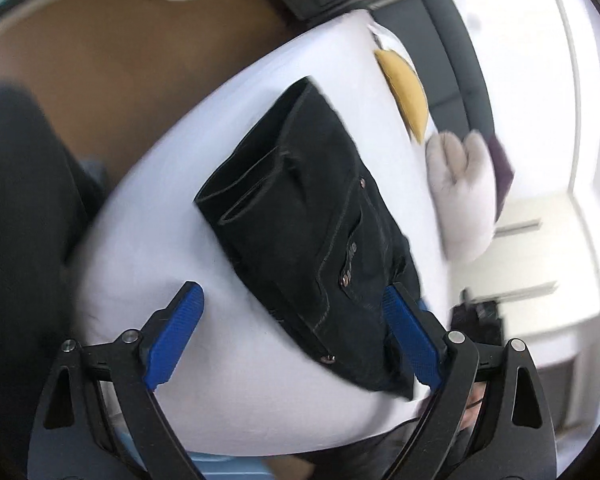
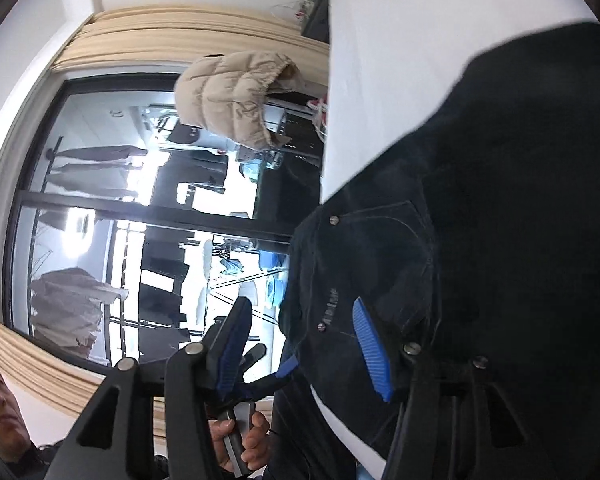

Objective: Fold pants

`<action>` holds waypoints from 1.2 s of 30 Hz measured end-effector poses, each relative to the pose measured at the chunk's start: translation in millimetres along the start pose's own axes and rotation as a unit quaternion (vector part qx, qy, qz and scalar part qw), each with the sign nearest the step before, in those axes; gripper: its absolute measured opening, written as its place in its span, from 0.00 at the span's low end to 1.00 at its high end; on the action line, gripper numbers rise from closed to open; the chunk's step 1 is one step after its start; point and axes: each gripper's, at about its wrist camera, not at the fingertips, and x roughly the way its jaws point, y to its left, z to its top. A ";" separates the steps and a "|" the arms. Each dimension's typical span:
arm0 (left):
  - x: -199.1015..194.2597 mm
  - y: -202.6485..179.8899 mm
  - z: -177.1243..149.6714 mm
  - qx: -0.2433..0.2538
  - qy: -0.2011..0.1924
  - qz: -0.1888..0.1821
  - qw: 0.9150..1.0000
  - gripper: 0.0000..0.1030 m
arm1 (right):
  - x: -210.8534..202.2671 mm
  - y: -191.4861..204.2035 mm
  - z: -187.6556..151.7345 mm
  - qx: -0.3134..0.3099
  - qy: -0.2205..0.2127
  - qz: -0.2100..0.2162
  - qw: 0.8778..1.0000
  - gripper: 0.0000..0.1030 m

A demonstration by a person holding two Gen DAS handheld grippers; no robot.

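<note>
Dark denim pants lie folded into a compact stack on the white bed, pocket rivets facing up. My left gripper hovers over their near end, open wide; its blue pads touch nothing. In the right wrist view the picture is rolled sideways and the pants fill the right side on the bed sheet. My right gripper is open at the pants' pocket edge, with one blue pad over the denim and the other finger off the cloth. A hand grips a handle below.
A yellow cushion and a white plush toy lie by the dark headboard. Brown floor lies beyond the bed. A beige puffer jacket hangs in front of a large window. A person's dark-clothed leg stands beside the bed.
</note>
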 end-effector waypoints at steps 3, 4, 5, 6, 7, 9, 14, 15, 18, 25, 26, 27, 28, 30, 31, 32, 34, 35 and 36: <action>3.9 3.3 8.9 0.001 -0.016 -0.002 1.000 0.89 | -2.3 -4.4 4.4 0.009 -0.002 -0.007 1.000 0.57; 4.9 4.5 14.0 -0.003 -0.020 -0.004 1.000 0.89 | -3.4 -5.4 5.8 0.012 -0.003 -0.006 1.000 0.59; 7.4 5.2 18.1 -0.009 -0.020 -0.008 1.000 0.89 | -4.5 -6.6 7.2 0.016 -0.004 -0.004 1.000 0.61; 10.4 8.1 20.8 -0.016 -0.023 -0.011 1.000 0.89 | -5.2 -7.9 6.9 0.018 -0.003 -0.001 1.000 0.62; 12.2 11.2 25.3 -0.020 -0.024 -0.014 0.999 0.89 | -4.7 -9.4 8.4 0.020 -0.001 0.000 1.000 0.63; 19.1 13.8 30.8 -0.032 -0.026 -0.021 0.999 0.89 | -0.9 -13.2 11.3 0.025 0.003 -0.004 1.000 0.63; 29.2 19.7 49.3 -0.046 -0.021 -0.036 0.998 0.72 | 12.9 -26.5 12.6 0.043 0.019 -0.022 0.999 0.62; 31.5 18.0 53.0 -0.043 -0.015 -0.036 0.998 0.64 | 15.8 -29.3 12.6 0.047 0.021 -0.027 0.998 0.62; 44.1 4.2 50.6 -0.025 -0.004 -0.027 0.999 0.38 | 21.1 -33.5 12.2 0.054 0.031 -0.044 0.997 0.61; 37.9 -42.0 47.0 0.063 -0.030 -0.004 0.998 0.19 | 25.9 -35.8 11.6 0.043 0.040 -0.066 0.996 0.60; 34.6 -51.5 45.9 0.076 -0.032 -0.003 0.997 0.19 | 25.6 -37.1 10.7 0.040 0.036 -0.065 0.996 0.60; 35.5 -64.6 45.3 0.096 -0.036 -0.001 0.995 0.19 | 25.9 -37.7 10.9 0.037 0.033 -0.064 0.997 0.60; 36.6 -76.6 44.1 0.114 -0.038 0.001 0.993 0.19 | 25.6 -37.5 9.8 0.032 0.030 -0.064 0.997 0.60; 39.4 -101.2 39.3 0.150 -0.040 0.005 0.988 0.19 | 22.1 -36.4 7.8 0.028 0.031 -0.062 0.997 0.60; 42.1 -115.8 35.6 0.174 -0.039 0.006 0.984 0.19 | 19.6 -35.4 8.5 0.032 0.031 -0.063 0.997 0.60; 44.0 -128.6 31.3 0.193 -0.038 0.007 0.980 0.19 | 15.7 -33.3 9.6 0.037 0.030 -0.064 0.997 0.62; 55.2 -157.1 18.7 0.244 -0.034 0.007 0.969 0.19 | 2.2 -23.4 14.6 0.031 0.017 -0.066 0.997 0.66; 64.2 -172.2 10.2 0.268 -0.029 0.007 0.963 0.19 | -2.9 -17.7 17.6 0.023 0.013 -0.069 0.997 0.68; 74.2 -187.4 -0.6 0.294 -0.023 0.008 0.956 0.19 | -10.1 -11.4 21.5 0.016 0.010 -0.074 0.997 0.69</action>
